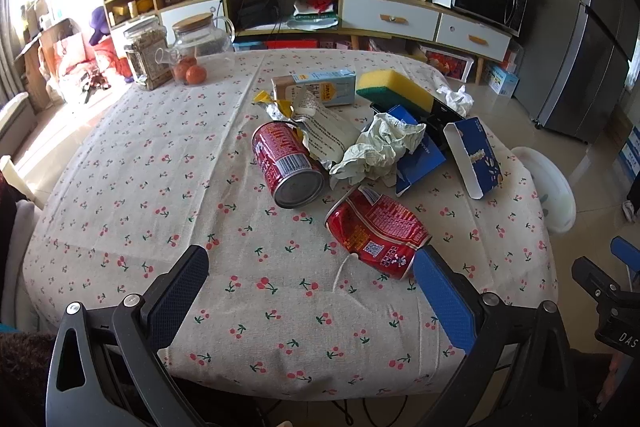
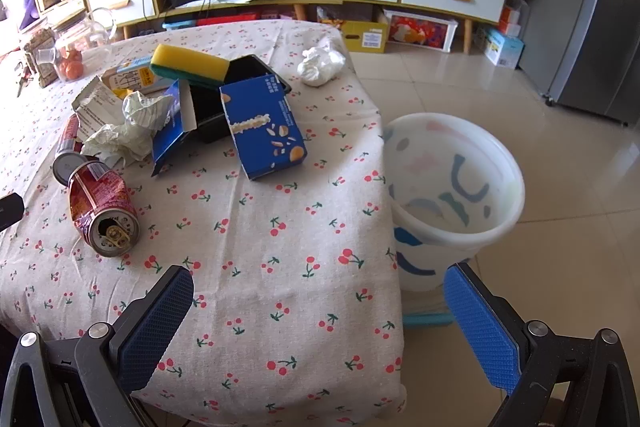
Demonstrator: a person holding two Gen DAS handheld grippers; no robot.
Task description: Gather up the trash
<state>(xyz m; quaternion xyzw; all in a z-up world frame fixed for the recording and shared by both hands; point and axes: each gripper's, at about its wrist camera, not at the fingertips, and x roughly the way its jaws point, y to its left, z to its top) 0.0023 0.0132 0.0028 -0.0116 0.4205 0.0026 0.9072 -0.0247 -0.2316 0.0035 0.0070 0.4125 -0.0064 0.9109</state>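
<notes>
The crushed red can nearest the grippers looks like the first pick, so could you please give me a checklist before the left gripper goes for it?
1. Left gripper jaws open, holding nothing: ok.
2. Crushed red can free of the pile, lying alone on the tablecloth: ok.
3. Can lined up between the jaws: not ok, it lies ahead by the right-hand finger.
4. White bin open beside the table: ok.
5. Right gripper open and empty: ok.
6. Can drained: cannot tell.

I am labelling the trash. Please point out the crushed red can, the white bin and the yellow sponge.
crushed red can (image 1: 376,231), left wrist view, dented side.
white bin (image 2: 508,227), right wrist view, near rim.
yellow sponge (image 2: 188,61), right wrist view, top face.
</notes>
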